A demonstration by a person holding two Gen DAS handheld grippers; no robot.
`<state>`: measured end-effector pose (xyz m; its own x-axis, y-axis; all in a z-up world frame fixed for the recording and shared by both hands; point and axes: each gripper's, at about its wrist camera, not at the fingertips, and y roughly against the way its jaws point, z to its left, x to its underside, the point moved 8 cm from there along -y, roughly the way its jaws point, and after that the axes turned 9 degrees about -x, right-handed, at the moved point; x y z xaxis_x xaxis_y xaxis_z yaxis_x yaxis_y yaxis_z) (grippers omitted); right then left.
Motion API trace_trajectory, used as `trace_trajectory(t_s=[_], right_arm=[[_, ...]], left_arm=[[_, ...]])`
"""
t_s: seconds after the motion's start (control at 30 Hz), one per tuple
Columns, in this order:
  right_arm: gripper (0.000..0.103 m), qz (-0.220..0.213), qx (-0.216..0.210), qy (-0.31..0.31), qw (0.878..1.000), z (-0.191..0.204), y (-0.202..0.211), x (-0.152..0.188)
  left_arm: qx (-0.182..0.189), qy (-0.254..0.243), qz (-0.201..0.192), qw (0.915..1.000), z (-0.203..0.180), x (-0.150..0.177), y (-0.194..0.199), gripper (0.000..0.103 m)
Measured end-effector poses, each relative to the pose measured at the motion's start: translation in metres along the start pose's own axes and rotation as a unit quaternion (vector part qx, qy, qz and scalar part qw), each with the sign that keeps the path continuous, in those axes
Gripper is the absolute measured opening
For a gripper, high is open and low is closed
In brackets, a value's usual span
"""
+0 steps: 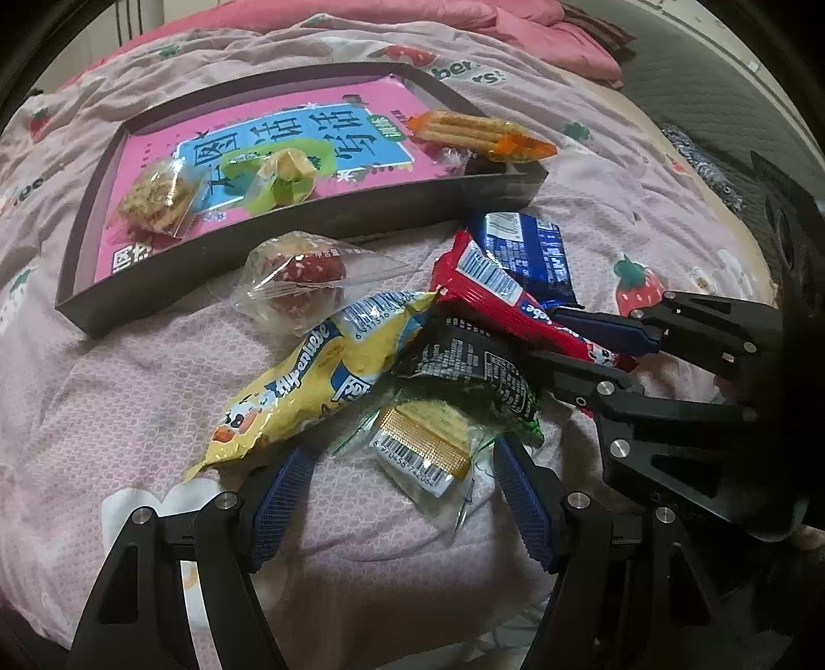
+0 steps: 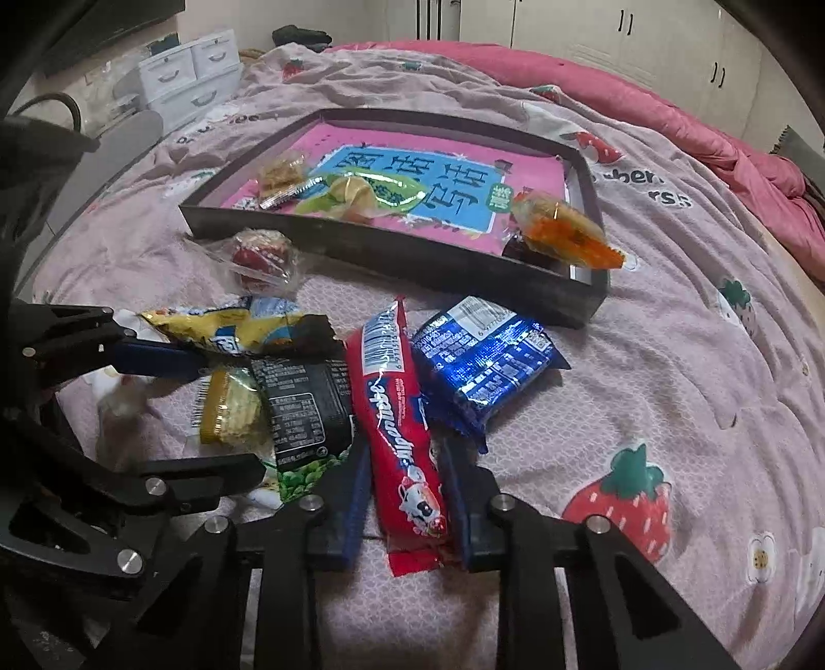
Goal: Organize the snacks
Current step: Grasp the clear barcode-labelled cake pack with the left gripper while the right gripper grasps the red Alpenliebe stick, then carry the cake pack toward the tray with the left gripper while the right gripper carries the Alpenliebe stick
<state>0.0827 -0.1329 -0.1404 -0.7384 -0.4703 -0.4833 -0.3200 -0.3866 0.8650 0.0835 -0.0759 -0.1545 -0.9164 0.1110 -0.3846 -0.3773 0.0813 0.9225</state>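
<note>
A dark tray (image 1: 289,242) (image 2: 443,268) with a pink bottom lies on the bed and holds several snacks. An orange cracker pack (image 1: 484,134) (image 2: 567,232) rests on its corner rim. In front lie a red packet (image 1: 495,288) (image 2: 402,412), a blue packet (image 1: 536,252) (image 2: 484,361), a yellow packet (image 1: 319,371) (image 2: 221,324), a black packet (image 1: 474,371) (image 2: 304,407), a clear wafer pack (image 1: 428,443) (image 2: 232,407) and a red candy bag (image 1: 304,273) (image 2: 258,252). My left gripper (image 1: 402,464) is open around the wafer pack. My right gripper (image 2: 407,464) is closed on the red packet.
The pink strawberry-print bedspread (image 2: 670,386) is rumpled, with a pink quilt (image 2: 670,118) bunched at the far side. White drawers (image 2: 191,72) stand beyond the bed's left edge and cabinets (image 2: 619,36) at the back.
</note>
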Motion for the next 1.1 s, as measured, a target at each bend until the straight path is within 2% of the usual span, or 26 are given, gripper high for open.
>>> trace_trajectory(t_s=[0.13,0.4,0.5,0.57,0.63,0.87,1.1], right_arm=[[0.018,-0.006,-0.02,-0.011,1.0,-0.001,0.001,-0.002],[0.018,-0.029,-0.044,-0.03,0.998,-0.003,0.015,-0.003],[0.018,-0.042,-0.064,-0.035,0.996,-0.001,0.02,-0.006],[0.018,-0.05,-0.071,-0.036,0.996,0.001,0.023,-0.008],[0.018,-0.057,-0.072,-0.037,0.995,0.002,0.026,-0.01],[0.018,-0.078,-0.083,-0.056,0.992,-0.002,0.034,-0.016],[0.018,-0.081,-0.083,-0.059,0.992,-0.001,0.034,-0.019]], left_arm=[[0.001,0.003,-0.001,1.0,-0.001,-0.002,-0.003,0.074],[0.015,0.022,0.003,0.9996,0.001,-0.006,-0.011,0.073],[0.016,0.023,-0.001,0.9996,0.001,-0.008,-0.01,0.062],[0.019,0.022,-0.002,0.9996,0.001,-0.008,-0.008,0.049],[0.025,0.017,-0.003,0.9995,-0.001,-0.007,-0.006,0.044],[0.033,0.007,-0.001,0.9994,-0.002,0.001,0.003,0.041],[0.046,0.022,0.008,0.9987,0.005,0.009,0.009,0.04]])
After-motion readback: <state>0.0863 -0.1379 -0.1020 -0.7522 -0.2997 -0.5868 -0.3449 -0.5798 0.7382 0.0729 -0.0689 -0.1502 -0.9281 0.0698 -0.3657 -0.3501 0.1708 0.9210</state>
